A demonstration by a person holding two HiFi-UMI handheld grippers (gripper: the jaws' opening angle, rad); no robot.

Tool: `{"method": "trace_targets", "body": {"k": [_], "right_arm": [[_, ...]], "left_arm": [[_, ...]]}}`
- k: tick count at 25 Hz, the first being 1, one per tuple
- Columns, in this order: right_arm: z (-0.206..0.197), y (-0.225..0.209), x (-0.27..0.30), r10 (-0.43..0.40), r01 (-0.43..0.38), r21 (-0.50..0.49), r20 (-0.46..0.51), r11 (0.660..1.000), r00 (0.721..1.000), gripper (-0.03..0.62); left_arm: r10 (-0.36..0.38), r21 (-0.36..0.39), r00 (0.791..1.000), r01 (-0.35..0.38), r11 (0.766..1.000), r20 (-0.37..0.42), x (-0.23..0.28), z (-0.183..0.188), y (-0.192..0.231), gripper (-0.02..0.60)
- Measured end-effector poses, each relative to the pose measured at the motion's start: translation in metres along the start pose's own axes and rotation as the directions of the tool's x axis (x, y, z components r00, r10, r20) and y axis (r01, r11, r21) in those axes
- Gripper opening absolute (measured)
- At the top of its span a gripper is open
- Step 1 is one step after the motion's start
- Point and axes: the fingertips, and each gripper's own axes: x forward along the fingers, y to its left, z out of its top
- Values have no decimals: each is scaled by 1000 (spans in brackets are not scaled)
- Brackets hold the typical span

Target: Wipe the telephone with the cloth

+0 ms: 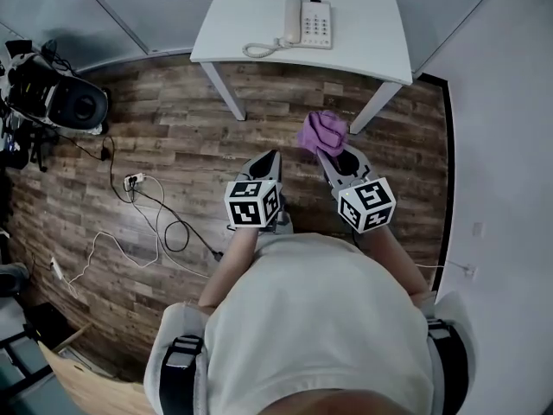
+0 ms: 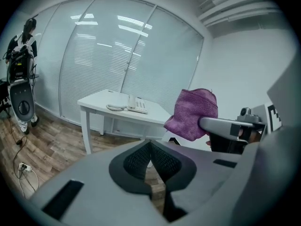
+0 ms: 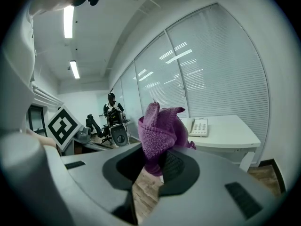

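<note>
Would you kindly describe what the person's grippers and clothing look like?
The left gripper and right gripper are grey with dark ribbed pads; each carries a white cube with black square markers. The person wears a pale top and dark straps.

Shirt [image 1: 320,318]: pale off-white, loose, fills my head view.
Shoulder straps [image 1: 179,366]: black webbing over grey, one each side.
Left gripper [image 2: 150,147]: matte grey shell, black ribbed pads [image 2: 136,161].
Right gripper [image 3: 155,160]: same grey shell, I note rectangular slots.
Marker cubes [image 1: 253,203]: white, black square codes.
</note>
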Motion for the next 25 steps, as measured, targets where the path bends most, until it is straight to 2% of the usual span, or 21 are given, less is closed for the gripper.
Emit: {"method": "trace_targets", "body": {"k": [15,25], "right_arm": [[39,-19,93,-101,99,38,46,994,994,87],[48,-26,133,-168,165,59,47,985,985,87]], "left_arm": [[-144,81,989,147,986,-39,62,65,45,21],[-180,106,982,185,977,-55,80,89,79,21]]}}
